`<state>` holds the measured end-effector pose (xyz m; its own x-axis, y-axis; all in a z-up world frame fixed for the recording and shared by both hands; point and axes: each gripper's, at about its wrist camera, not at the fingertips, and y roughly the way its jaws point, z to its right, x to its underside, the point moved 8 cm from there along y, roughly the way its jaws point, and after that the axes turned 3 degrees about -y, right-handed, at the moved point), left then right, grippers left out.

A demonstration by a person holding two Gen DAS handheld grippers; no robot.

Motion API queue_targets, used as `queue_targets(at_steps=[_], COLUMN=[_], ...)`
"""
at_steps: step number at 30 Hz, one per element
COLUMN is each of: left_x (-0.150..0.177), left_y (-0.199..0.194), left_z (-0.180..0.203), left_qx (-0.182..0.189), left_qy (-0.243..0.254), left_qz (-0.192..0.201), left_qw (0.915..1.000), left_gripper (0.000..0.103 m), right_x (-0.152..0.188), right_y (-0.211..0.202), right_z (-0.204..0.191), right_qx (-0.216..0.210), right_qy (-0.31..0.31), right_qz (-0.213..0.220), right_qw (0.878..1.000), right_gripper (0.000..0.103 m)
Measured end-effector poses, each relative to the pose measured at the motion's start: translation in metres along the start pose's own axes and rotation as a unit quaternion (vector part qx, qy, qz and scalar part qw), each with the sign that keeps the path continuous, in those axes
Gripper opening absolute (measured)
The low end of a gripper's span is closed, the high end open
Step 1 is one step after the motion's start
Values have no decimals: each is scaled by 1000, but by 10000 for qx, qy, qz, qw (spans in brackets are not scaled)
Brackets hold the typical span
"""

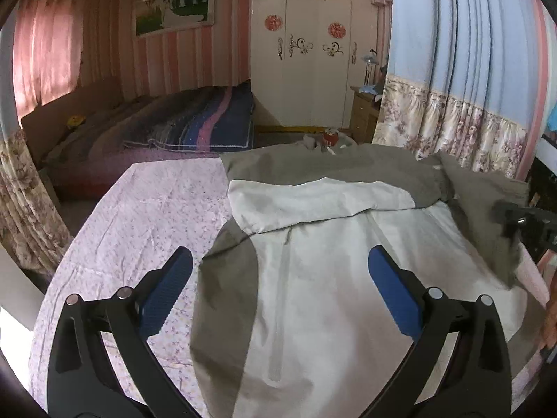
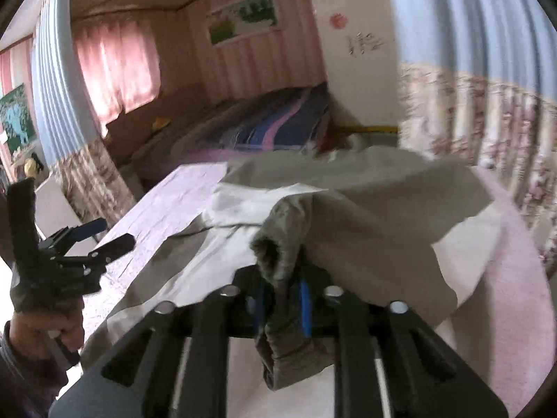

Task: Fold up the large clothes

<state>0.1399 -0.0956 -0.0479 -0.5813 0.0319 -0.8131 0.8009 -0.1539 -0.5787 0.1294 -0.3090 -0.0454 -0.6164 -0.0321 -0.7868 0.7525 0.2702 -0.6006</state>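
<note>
Where draped over the right half of the pink sheet (image 1: 149, 209), lying flat with long axis running straight away from both tongs: grey-and-white jacket (image 1: 313, 313), one sleeve (image 1: 313, 198) already crossed over the chest. Nearer the unfolded side, clenched on the other sleeve's grey cuff (image 2: 278, 254), raised above the sheet's right edge: right gripper (image 2: 280, 299). Spread wide, grasping nothing, over the sheet's middle at the jacket's left flank: left gripper (image 1: 280, 256).

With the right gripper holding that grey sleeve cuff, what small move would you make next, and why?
Probably carry the cuff across the jacket body and lay it beside the left sleeve, already folded across the chest. The right gripper is clamped on it, and the left gripper hovers open, holding nothing.
</note>
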Motion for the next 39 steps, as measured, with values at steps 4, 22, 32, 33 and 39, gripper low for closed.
queue_targets(at_steps=[4, 22, 32, 33, 39], left_x=[14, 44, 53, 46, -31], left_y=[15, 77, 139, 136, 112], left_z=[-6, 118, 173, 170, 127], left_qx=[32, 682, 1449, 1512, 1006], left_qy=[-232, -121, -115, -115, 701], left_qz=[-345, -1064, -1748, -1639, -704], left_qw=[9991, 9919, 9738, 9748, 9900], left_gripper=[100, 100, 17, 13, 10], right_x=[5, 12, 16, 14, -6], right_y=[16, -54, -48, -46, -26], right_z=[-8, 132, 147, 148, 161], right_qx=[205, 1485, 1563, 1582, 1785], right_qy=[-52, 359, 161, 109, -126], right_qz=[0, 279, 27, -12, -140], right_qw=[9998, 9879, 9876, 9873, 9838], right_gripper=[78, 89, 90, 90, 90])
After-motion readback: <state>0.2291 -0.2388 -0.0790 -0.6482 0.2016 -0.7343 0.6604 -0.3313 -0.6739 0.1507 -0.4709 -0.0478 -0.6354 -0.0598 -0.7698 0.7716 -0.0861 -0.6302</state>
